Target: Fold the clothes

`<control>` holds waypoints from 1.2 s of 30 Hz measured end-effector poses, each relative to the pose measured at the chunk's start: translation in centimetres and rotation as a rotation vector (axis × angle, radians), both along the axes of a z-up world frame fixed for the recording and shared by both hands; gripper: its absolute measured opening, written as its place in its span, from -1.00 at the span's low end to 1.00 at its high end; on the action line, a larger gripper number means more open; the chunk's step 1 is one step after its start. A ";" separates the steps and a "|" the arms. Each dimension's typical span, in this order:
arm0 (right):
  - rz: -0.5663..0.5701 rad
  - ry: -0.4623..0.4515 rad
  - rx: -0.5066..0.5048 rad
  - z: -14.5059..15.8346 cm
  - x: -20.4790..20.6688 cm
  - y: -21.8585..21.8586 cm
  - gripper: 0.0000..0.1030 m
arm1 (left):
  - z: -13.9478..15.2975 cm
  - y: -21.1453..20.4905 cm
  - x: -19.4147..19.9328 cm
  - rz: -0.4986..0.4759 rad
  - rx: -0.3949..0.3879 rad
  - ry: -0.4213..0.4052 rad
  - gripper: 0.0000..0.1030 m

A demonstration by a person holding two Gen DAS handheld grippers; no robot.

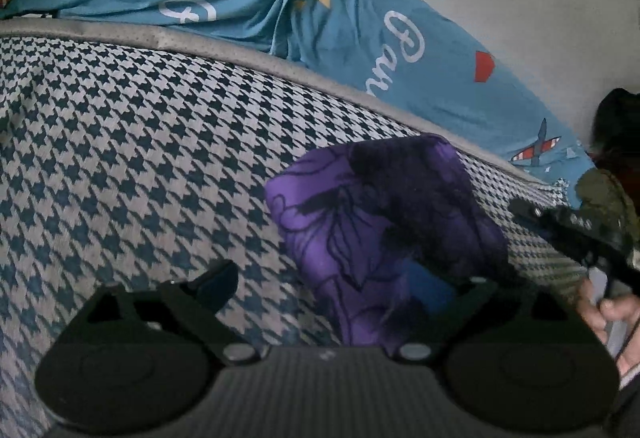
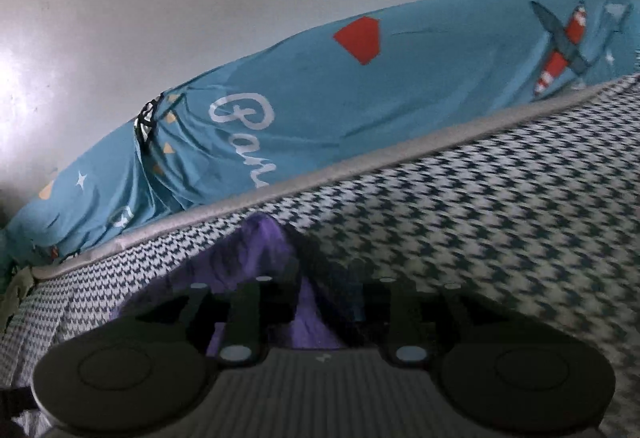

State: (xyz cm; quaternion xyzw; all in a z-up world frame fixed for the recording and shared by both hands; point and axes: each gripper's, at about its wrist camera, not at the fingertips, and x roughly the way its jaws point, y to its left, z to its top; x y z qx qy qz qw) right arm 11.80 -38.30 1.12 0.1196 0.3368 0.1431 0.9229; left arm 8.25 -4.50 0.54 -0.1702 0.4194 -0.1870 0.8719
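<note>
Left gripper [image 1: 344,288] spread wide, empty, cloth [image 1: 384,222] just ahead-right. Right gripper [image 2: 320,302] nearly closed over a cloth ridge; grip unclear. Confirm pinch before folding.

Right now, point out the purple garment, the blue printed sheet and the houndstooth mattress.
purple garment [image 1: 372,222]: left wrist view, middle of its cloth.
blue printed sheet [image 2: 320,90]: right wrist view, plain stretch.
houndstooth mattress [image 1: 140,142]: left wrist view, bare top.

Purple floral-printed garment [image 1: 384,222]: lower edge is disappearing behind the black left gripper [image 1: 344,290] body. In the right wrist view, the black right gripper [image 2: 320,302] fingertips are blurring into dark fabric; grip undeterminable. Teal printed bedsheet [image 2: 360,98]: white lettering is being cut off by the grey mattress piping [image 2: 360,158].
</note>
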 end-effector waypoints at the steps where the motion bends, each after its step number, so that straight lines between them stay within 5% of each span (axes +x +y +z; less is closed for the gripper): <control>1: -0.012 0.003 -0.001 0.1 -0.6 -0.6 -0.40 | 0.0 -0.1 -0.1 -0.004 -0.003 0.002 0.88; 7: -0.058 0.054 0.027 0.2 -3.9 -3.5 -0.26 | -0.8 -0.7 -0.6 -0.007 -0.006 0.020 0.90; 14: 0.080 0.042 0.101 0.5 -6.6 -2.6 -0.26 | -1.3 -1.8 -1.8 -0.017 -0.016 0.026 0.90; 22: 0.271 0.010 0.027 -0.2 -8.7 2.0 -0.26 | -1.0 -3.3 -3.5 -0.056 0.010 0.039 0.90; 36: 0.314 0.010 -0.194 -2.9 -12.7 5.1 -0.26 | -1.8 -5.1 -7.6 -0.049 0.114 0.013 0.95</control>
